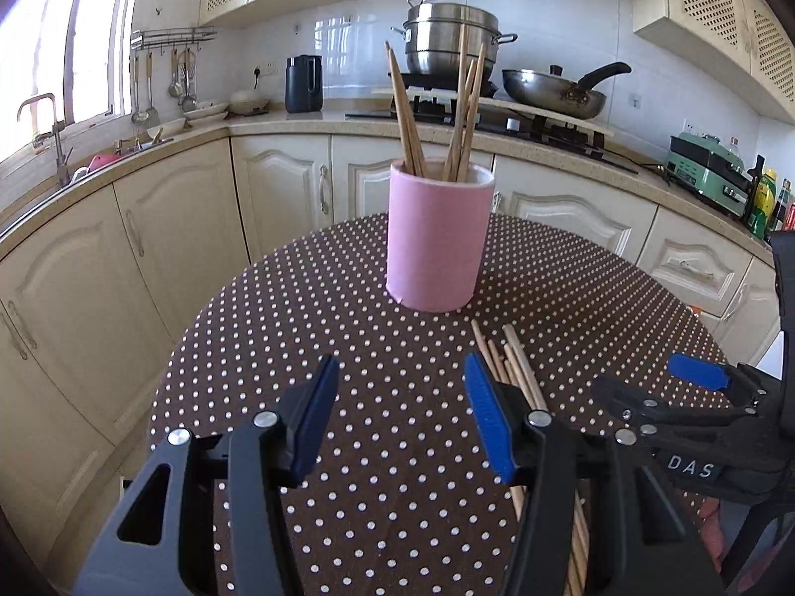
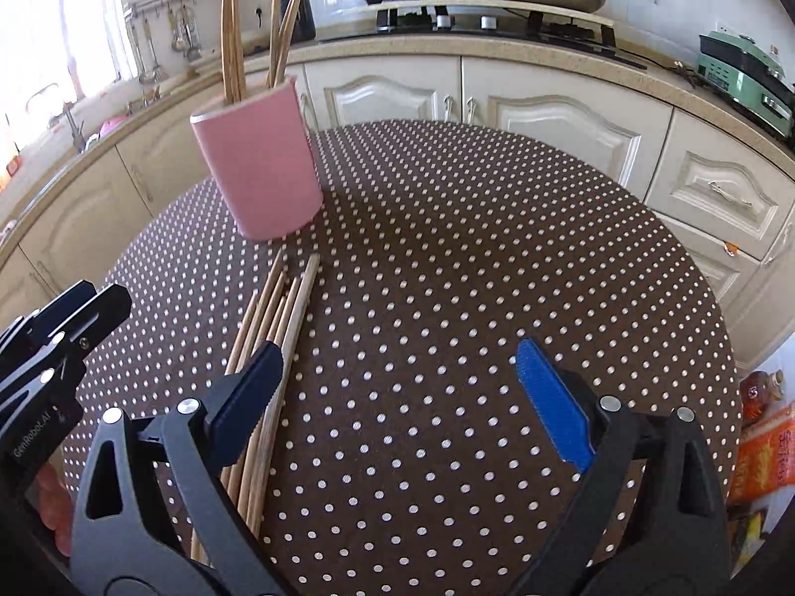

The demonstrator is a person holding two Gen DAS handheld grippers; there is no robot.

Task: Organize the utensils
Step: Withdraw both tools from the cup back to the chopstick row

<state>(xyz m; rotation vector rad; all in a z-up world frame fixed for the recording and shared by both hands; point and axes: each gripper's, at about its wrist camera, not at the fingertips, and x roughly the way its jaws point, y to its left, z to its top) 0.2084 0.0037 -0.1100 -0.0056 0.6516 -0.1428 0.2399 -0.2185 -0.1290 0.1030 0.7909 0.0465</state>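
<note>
While both claws hang empty and spread, the loose chopsticks (image 2: 271, 347) lie lower left, pointing toward the pink holder (image 2: 258, 169), under the right gripper (image 2: 402, 392)'s left finger; the left gripper (image 1: 400, 422) flanks them.

Upright pink holder (image 1: 434, 238) with chopsticks (image 1: 405, 109), loose chopsticks (image 2: 278, 318) beside it

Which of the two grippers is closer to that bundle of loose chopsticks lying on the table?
Hard to call. The loose chopsticks lie between both grippers: beside the left gripper's right finger and beside the right gripper's left finger. Both jaws are open, holding nothing.
</note>
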